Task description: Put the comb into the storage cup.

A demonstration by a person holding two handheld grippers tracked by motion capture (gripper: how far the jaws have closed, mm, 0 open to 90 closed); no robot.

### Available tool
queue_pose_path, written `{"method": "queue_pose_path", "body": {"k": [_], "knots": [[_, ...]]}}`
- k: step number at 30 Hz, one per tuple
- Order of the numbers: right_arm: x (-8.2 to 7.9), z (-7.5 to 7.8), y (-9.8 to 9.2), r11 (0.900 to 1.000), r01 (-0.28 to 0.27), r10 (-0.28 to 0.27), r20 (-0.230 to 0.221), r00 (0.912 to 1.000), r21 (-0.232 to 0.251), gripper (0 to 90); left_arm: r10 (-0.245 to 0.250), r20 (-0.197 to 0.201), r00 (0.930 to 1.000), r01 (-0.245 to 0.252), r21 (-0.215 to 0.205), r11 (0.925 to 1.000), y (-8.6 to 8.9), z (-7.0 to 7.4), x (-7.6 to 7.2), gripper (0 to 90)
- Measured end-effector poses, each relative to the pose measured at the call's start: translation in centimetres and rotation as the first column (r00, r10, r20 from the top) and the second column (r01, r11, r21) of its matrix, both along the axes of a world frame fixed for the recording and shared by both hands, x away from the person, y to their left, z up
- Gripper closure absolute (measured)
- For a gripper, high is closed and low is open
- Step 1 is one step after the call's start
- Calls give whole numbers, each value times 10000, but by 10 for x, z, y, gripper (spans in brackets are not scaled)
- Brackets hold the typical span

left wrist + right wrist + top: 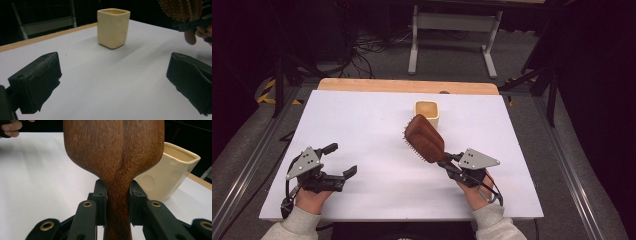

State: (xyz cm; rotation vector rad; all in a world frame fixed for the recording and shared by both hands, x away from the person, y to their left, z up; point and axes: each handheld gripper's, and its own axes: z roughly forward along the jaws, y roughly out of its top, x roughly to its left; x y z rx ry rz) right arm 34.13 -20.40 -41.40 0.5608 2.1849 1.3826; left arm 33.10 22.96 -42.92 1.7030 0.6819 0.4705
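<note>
A brown wooden hairbrush (425, 138) hangs over the white table, its head toward the cream square cup (427, 113). My right gripper (447, 163) is shut on the brush's handle; in the right gripper view both pads clamp the hairbrush (117, 195) at its neck, with the cup (170, 177) just behind to the right. My left gripper (344, 161) rests at the front left of the table, open with nothing between its jaws. The left gripper view shows the cup (113, 27) ahead on the table and the bristled brush head (180, 10) at the top right.
A white table (362, 130) has a wooden strip (407, 86) along its far edge. Behind it stands a grey metal frame (452, 30) on a dark floor with cables. Dark stands flank both sides of the table.
</note>
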Motion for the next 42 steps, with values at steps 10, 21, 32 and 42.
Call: {"method": "queue_pose_path", "body": {"k": [10, 21, 32, 42], "knots": [[-1, -2, 2, 10000, 49, -50, 169, 9998, 41, 726, -705, -112, 9975, 704, -86, 9975, -29, 16, 10, 3], [0, -4, 5, 10000, 16, -17, 301, 9995, 18, 726, -1094, -49, 9940, 1093, -260, 9937, -56, 28, 20, 4], [2, -6, 13, 9999, -104, 102, 294, 9995, 55, 725, -1457, -205, 9891, 1449, -349, 9888, -84, 36, 29, 6], [2, -6, 14, 9999, -129, 125, 314, 9994, 114, 725, -1939, -517, 9797, 1913, -510, 9802, -109, 41, 35, 5]]}}
